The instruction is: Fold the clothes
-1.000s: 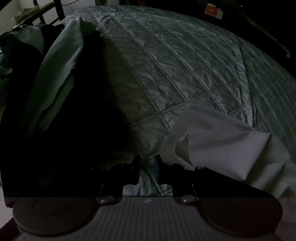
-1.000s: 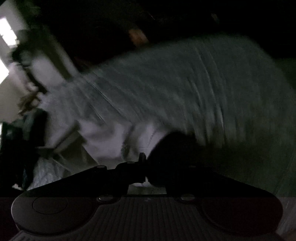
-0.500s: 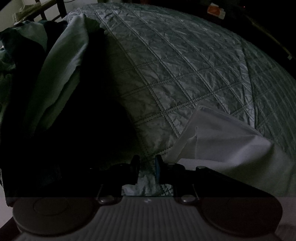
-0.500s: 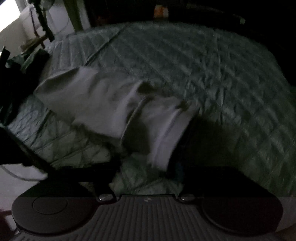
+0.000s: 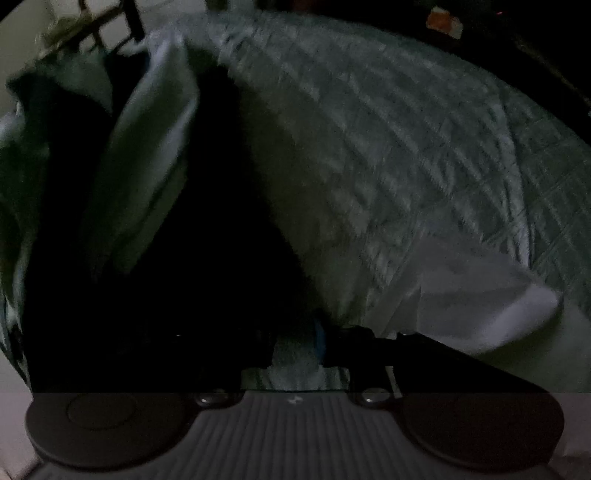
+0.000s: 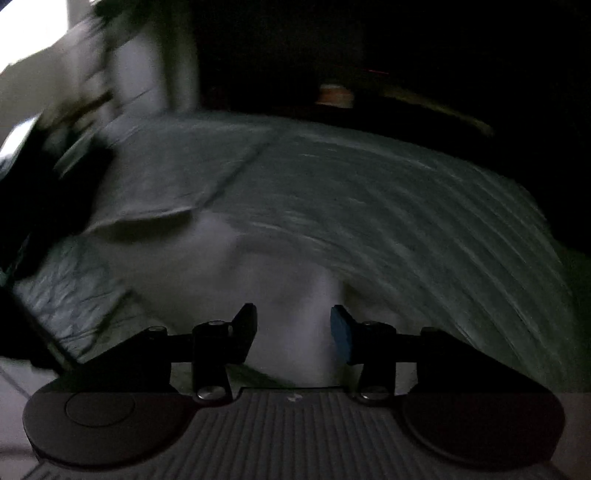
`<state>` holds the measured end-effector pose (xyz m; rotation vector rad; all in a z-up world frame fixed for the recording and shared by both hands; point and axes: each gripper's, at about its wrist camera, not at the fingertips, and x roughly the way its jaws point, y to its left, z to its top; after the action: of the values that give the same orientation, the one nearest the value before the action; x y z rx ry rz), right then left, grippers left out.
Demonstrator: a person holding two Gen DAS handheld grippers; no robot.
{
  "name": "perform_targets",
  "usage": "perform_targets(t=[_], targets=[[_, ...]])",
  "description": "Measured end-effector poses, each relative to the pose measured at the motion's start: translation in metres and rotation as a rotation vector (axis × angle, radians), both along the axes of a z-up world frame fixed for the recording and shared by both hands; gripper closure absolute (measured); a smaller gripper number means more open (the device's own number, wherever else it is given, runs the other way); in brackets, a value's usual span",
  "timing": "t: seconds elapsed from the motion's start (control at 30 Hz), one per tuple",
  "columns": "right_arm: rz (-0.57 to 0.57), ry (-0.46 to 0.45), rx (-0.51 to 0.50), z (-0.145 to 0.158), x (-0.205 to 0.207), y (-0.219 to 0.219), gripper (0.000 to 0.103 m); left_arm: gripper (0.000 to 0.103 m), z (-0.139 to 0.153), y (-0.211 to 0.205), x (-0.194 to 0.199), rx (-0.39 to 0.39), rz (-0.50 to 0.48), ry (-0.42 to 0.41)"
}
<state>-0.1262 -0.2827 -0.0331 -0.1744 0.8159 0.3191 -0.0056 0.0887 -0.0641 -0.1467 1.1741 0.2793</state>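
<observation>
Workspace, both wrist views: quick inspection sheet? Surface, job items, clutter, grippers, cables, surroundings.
Surface: quilted green bedspread, views dim and blurred.
Job's things: pale garment lying on the bedspread, ahead of the right gripper.
Clutter: heap of dark and light clothes at the left.
Grippers: right gripper open, holding nothing; left gripper jaws a narrow gap apart, left finger lost in shadow, grasp unclear.
Cables: nothing seen.
Surroundings: dark bed frame, small orange object beyond the bed, too blurred to identify.
</observation>
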Motion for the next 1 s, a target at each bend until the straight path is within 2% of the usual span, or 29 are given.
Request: perform_targets(t=[0.07, 0.13, 0.27, 0.4, 0.47, 0.63, 0.7, 0.77, 0.8, 0.87, 0.9, 1.0], targets=[[0.091, -0.020, -0.010, -0.001, 0.019, 0.038, 0.052, 0.081, 0.006, 0.005, -0.002, 0.039, -0.004, -0.022], [0.178, -0.040, -0.017, -0.001, 0.039, 0.076, 0.051, 0.081, 0.007, 0.013, -0.005, 0.028, 0.031, -0.012], [0.240, -0.032, -0.032, -0.013, 0.084, 0.131, 0.051, 0.082, 0.001, 0.022, -0.013, -0.002, 0.084, 0.027], [0.249, 0.031, 0.000, -0.021, 0.126, 0.152, 0.051, 0.082, -0.015, 0.018, -0.022, -0.051, 0.119, 0.088], [0.296, 0.030, -0.033, -0.026, 0.136, 0.168, 0.051, 0.081, -0.016, 0.008, -0.026, -0.031, 0.109, 0.081], [0.488, 0.116, -0.178, -0.056, 0.141, 0.206, 0.051, 0.078, -0.005, -0.007, -0.030, -0.006, 0.080, 0.054], [0.516, 0.153, -0.213, -0.068, 0.138, 0.208, 0.051, 0.078, -0.002, -0.006, -0.031, -0.011, 0.089, 0.046], [0.498, 0.168, -0.173, -0.070, 0.140, 0.201, 0.052, 0.078, -0.002, -0.004, -0.032, -0.016, 0.103, 0.053], [0.486, 0.174, -0.147, -0.071, 0.141, 0.197, 0.055, 0.078, -0.003, -0.003, -0.033, -0.024, 0.112, 0.060], [0.472, 0.171, -0.130, -0.069, 0.142, 0.192, 0.094, 0.078, -0.005, 0.000, -0.035, -0.043, 0.131, 0.077], [0.462, 0.168, -0.106, -0.066, 0.143, 0.190, 0.103, 0.078, -0.006, 0.002, -0.035, -0.050, 0.148, 0.078], [0.429, 0.157, -0.018, -0.055, 0.147, 0.181, 0.103, 0.078, -0.003, 0.009, -0.032, -0.057, 0.193, 0.065]])
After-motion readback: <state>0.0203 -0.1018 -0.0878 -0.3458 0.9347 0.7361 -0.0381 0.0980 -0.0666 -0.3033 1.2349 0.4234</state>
